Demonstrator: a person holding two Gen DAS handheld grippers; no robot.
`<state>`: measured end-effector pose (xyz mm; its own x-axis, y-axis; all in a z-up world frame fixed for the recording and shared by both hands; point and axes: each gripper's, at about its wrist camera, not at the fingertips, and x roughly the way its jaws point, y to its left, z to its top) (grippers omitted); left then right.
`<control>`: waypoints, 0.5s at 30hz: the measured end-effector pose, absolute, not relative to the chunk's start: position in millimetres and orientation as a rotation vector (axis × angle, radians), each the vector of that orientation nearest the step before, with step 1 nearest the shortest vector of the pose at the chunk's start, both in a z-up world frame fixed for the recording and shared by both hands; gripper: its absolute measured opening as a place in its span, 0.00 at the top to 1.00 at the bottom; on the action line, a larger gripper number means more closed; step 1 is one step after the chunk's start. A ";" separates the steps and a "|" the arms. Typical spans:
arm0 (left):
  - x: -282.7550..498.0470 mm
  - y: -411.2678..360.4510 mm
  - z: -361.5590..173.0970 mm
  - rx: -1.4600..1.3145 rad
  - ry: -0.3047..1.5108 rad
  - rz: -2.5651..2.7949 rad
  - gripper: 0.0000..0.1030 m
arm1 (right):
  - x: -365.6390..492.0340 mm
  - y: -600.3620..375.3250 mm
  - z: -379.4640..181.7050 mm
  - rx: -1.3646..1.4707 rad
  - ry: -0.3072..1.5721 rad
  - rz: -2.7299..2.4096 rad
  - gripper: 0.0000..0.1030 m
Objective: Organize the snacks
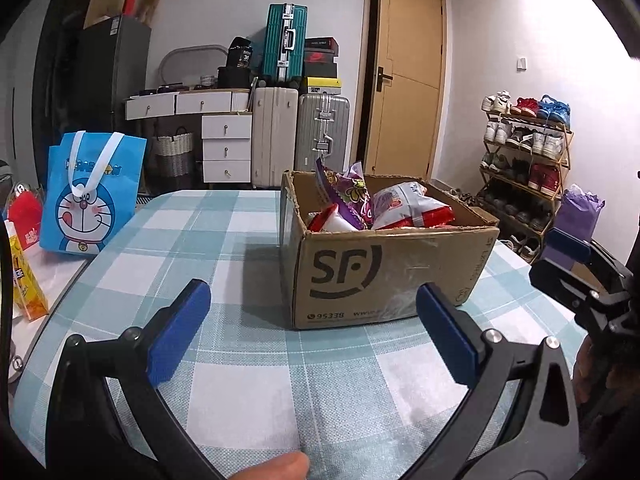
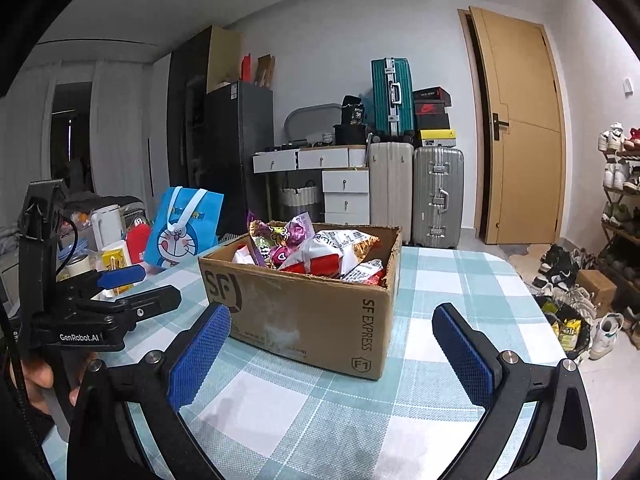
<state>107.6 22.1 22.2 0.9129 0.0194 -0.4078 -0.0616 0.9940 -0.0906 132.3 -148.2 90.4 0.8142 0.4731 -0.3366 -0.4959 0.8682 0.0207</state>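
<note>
An open cardboard SF box (image 1: 384,276) stands on the blue-checked table (image 1: 240,360), and it shows in the right wrist view too (image 2: 312,312). It holds several snack bags: a purple one (image 1: 352,192) and a red-and-white one (image 1: 412,208), also seen from the right (image 2: 324,252). My left gripper (image 1: 312,332) is open and empty, just short of the box's near side. My right gripper (image 2: 332,352) is open and empty, close to the box's near corner. The right gripper shows at the left wrist view's right edge (image 1: 576,276); the left gripper shows at the right wrist view's left (image 2: 132,292).
A blue Doraemon tote bag (image 1: 92,196) stands at the table's left, with a red pouch (image 1: 24,216) and a yellow carton (image 1: 24,280) beside it. Suitcases (image 1: 320,132), drawers, a door and a shoe rack (image 1: 524,152) are behind.
</note>
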 end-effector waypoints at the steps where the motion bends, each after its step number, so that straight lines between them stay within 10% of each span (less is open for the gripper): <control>1: 108.1 22.2 21.8 -0.102 0.422 0.042 0.00 | 132.0 -146.4 90.0 -0.079 0.340 0.514 0.00; 15: 105.4 18.0 23.0 -0.098 0.418 0.037 0.00 | 129.7 -146.6 89.6 -0.095 0.336 0.506 0.00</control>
